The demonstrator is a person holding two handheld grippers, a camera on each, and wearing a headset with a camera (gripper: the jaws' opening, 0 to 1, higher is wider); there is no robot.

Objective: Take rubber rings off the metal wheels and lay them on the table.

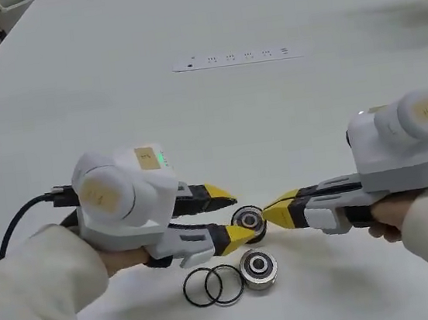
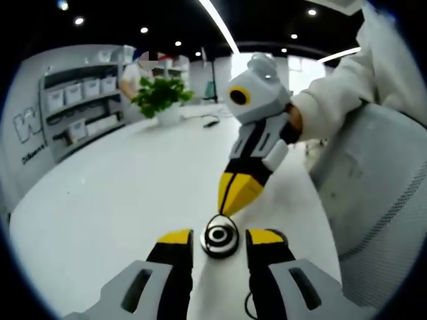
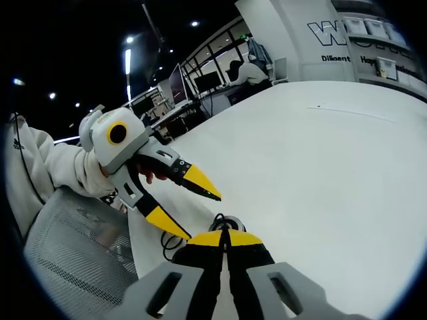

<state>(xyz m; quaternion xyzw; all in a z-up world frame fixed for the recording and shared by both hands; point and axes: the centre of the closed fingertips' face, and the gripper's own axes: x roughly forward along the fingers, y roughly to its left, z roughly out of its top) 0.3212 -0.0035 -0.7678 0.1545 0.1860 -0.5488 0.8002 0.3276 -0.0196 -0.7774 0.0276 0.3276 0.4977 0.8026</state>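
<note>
Past my jaws, the far wall [image 3: 297, 40] bears a big "W", cut off, with small "Diligent" beneath. Marks on the worktop strip [image 1: 237, 58] are too small to read.

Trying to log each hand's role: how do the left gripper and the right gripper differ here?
The white, yellow-tipped left gripper is open; the matching right gripper is shut. The left gripper's jaws flank the small silver metal wheel; the right gripper apparently pinches its thin black rubber ring. Both point at that wheel.
</note>
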